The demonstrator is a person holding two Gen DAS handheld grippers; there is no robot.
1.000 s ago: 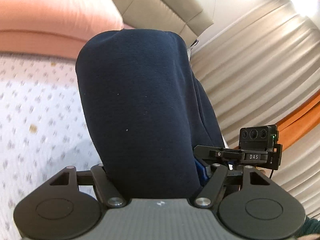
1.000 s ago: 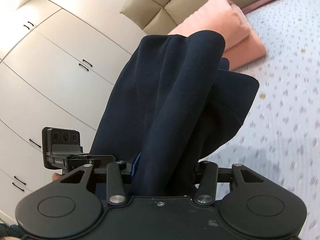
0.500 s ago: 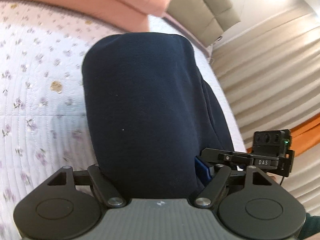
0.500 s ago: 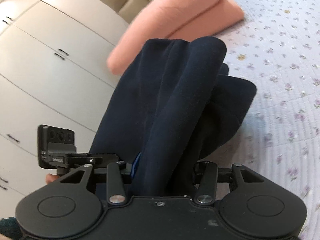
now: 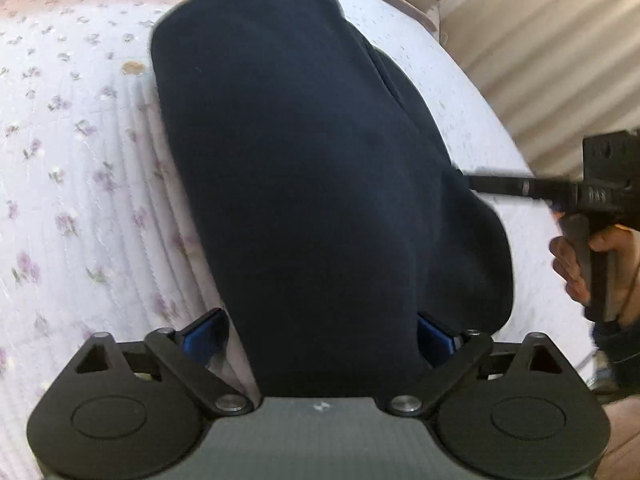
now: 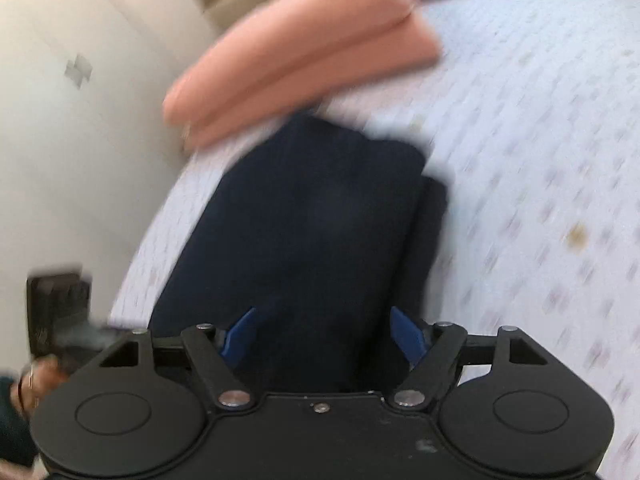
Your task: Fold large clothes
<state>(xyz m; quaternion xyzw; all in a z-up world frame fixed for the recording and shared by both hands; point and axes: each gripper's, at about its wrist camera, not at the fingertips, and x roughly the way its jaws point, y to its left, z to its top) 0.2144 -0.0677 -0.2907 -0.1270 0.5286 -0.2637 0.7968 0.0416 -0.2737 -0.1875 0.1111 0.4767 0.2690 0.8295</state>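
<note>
A folded navy garment (image 5: 304, 168) lies on the floral quilted bed (image 5: 72, 168) and fills the middle of both views; it also shows in the right wrist view (image 6: 312, 232). My left gripper (image 5: 320, 336) has its jaws spread wide, blue pads (image 5: 204, 334) on either side of the garment's near end. My right gripper (image 6: 324, 336) is likewise open, its blue pads (image 6: 406, 334) apart around the cloth. The right gripper also shows at the right edge of the left wrist view (image 5: 592, 196), held in a hand.
A folded pink blanket (image 6: 304, 52) lies on the bed beyond the garment. A beige padded headboard (image 6: 224, 4) and white wall are behind it. Pleated curtains (image 5: 552, 40) hang past the bed's right side.
The garment came down from hanging in the air onto the bed. Both grippers opened from shut on the cloth, and the right one moved apart from the left.
</note>
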